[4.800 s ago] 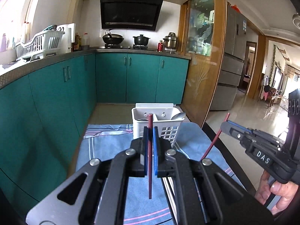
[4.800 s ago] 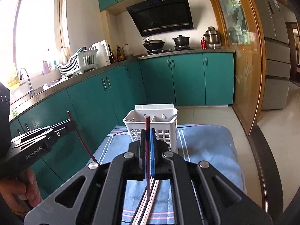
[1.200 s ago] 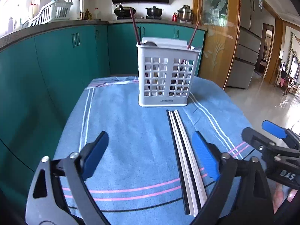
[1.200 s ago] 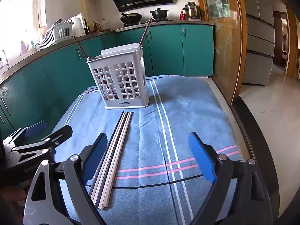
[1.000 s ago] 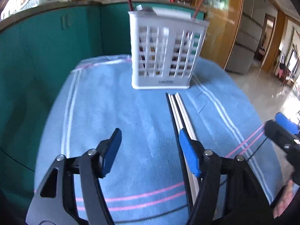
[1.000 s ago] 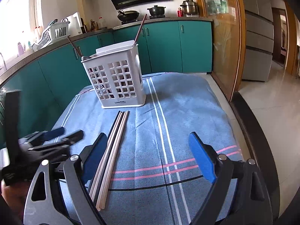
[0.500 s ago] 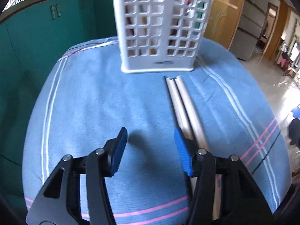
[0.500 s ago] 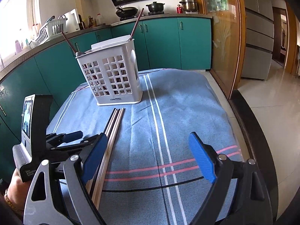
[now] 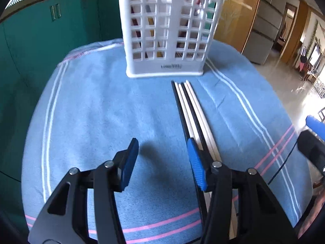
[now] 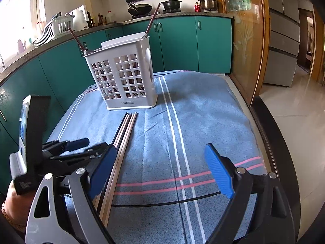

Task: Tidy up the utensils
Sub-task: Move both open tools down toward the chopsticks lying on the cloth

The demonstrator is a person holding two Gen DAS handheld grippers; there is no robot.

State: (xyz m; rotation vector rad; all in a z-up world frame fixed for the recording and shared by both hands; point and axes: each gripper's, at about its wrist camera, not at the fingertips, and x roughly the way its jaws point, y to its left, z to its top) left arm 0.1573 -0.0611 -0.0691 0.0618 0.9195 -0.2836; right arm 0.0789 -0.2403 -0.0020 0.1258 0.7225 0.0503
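Observation:
Several black and pale chopsticks (image 9: 189, 105) (image 10: 126, 130) lie side by side on a blue striped cloth (image 9: 91, 101) (image 10: 203, 111), in front of a white slotted utensil basket (image 9: 166, 30) (image 10: 121, 77). Two reddish-brown chopsticks (image 10: 152, 22) lean out of the basket. My left gripper (image 9: 162, 144) (image 10: 89, 145) hangs low over the cloth, open and holding nothing. Its right finger is over the left edge of the chopstick row. My right gripper (image 10: 160, 150) stands wide open and holds nothing, to the right of the chopsticks. One of its blue pads (image 9: 316, 125) shows at the right edge.
Teal cabinets (image 10: 178, 44) run along the left and back, with a dish rack (image 10: 56, 28) and pots (image 10: 140, 7) on the counter. The table's dark edge (image 10: 270, 134) drops to a tiled floor (image 10: 300, 109) on the right. A hand (image 10: 14, 205) holds the left gripper.
Both grippers held reddish chopsticks earlier; those now stand in the basket. Over the last second the left gripper has come down and forward to the lying chopsticks with narrower jaws. The right gripper has stayed still.

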